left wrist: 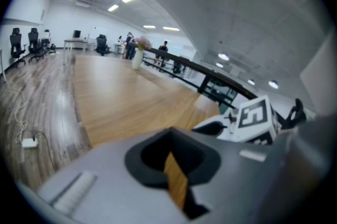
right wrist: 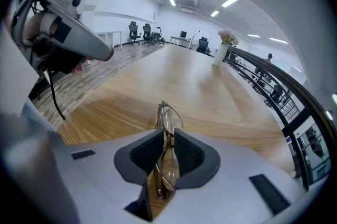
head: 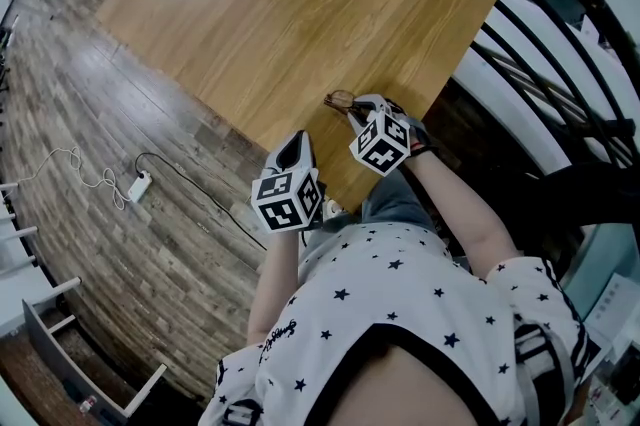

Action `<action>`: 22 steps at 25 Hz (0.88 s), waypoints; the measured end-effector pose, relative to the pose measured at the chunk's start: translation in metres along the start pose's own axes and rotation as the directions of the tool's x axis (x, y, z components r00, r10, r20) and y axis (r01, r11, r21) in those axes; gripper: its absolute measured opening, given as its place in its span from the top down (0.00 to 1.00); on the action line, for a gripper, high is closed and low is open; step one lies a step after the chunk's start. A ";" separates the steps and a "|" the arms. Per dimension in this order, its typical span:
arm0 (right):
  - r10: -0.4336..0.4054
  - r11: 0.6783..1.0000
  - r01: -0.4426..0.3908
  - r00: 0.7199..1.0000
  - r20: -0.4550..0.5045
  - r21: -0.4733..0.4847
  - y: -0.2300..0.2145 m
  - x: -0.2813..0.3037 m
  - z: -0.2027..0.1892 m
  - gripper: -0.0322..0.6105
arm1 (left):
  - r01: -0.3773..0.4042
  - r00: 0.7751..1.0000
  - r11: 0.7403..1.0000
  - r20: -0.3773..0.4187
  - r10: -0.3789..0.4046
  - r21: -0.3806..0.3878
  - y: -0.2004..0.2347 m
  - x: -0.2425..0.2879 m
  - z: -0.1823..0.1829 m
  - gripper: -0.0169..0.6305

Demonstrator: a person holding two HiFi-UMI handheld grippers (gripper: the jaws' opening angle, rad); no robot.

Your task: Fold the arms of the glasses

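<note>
- Our right gripper (head: 358, 110) sits just right of the frame's centre in the head view, over the table's (head: 280, 14) near edge.
- In the right gripper view its pads pinch the glasses (right wrist: 167, 122) edge-on. One lens lies between the pads and the other sticks out past the tips.
- In the head view the glasses (head: 340, 100) show at that gripper's tip, low over the wood.
- Our left gripper (head: 296, 146) hangs lower left of centre. Its jaws are pressed together on nothing, with wood showing through the slot.
</note>
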State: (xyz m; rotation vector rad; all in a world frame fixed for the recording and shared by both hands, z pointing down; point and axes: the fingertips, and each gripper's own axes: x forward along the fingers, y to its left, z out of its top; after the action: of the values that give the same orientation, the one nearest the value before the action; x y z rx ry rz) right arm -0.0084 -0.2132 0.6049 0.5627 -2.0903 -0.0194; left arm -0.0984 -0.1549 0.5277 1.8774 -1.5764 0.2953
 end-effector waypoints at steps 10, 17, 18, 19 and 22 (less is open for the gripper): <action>-0.083 0.987 0.068 0.991 0.101 0.149 0.004 -0.031 0.012 0.87 | 0.009 1.000 1.000 0.023 -0.009 0.016 0.001 -0.019 -0.004 0.96; -0.124 0.954 0.062 0.973 0.197 0.292 0.011 -0.065 0.024 0.87 | 0.023 0.999 0.999 0.039 -0.025 0.028 -0.002 -0.033 -0.009 0.96; -0.129 0.950 0.059 0.969 0.212 0.308 0.012 -0.069 0.026 0.87 | 0.026 0.999 0.999 0.040 -0.027 0.030 -0.003 -0.034 -0.009 0.96; -0.135 0.945 0.057 0.964 0.227 0.323 0.013 -0.072 0.028 0.88 | 0.029 0.999 0.999 0.042 -0.030 0.032 -0.003 -0.036 -0.010 0.96; -0.163 0.932 0.059 0.949 0.270 0.357 0.017 -0.084 0.034 0.89 | 0.037 0.998 0.999 0.049 -0.039 0.038 -0.006 -0.042 -0.011 0.96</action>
State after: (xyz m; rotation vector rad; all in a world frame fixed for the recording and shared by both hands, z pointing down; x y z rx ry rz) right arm -0.0043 -0.1716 0.5230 0.9420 -2.3678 0.2149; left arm -0.1009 -0.1146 0.5109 1.9543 -1.5762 0.2645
